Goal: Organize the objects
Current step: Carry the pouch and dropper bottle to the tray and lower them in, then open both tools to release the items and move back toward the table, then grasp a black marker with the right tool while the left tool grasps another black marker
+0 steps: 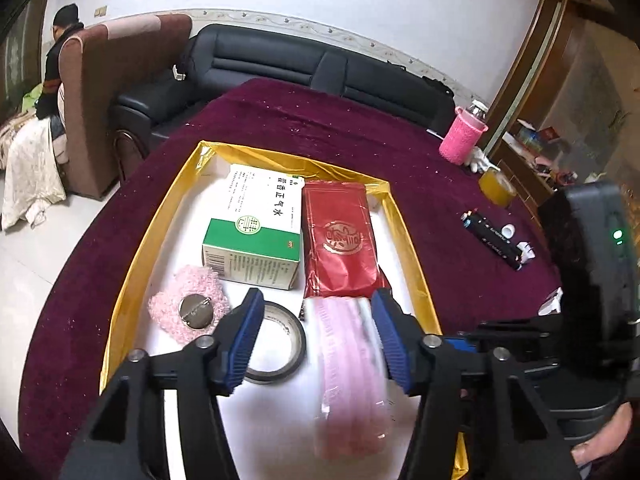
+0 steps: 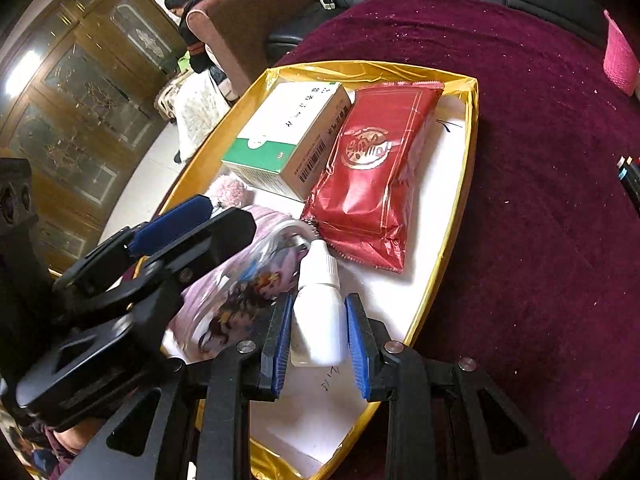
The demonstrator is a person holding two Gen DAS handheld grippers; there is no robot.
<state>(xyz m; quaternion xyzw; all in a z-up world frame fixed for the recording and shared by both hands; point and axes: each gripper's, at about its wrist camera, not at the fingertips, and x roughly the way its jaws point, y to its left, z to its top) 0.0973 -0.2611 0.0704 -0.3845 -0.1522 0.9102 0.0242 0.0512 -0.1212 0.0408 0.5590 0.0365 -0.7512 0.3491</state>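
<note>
A gold-rimmed white tray holds a green-and-white medicine box, a red foil packet, a pink knitted brooch and a black tape roll. My left gripper is open above the tray; a blurred pink plastic packet lies between its fingers, close to the right pad. In the right wrist view, my right gripper is shut on a small white dropper bottle over the tray, beside the red packet, the box and the pink packet.
The tray sits on a dark purple tablecloth. To its right lie markers, a yellow tape roll and a jar in a pink knitted sleeve. A black sofa and a seated person are behind.
</note>
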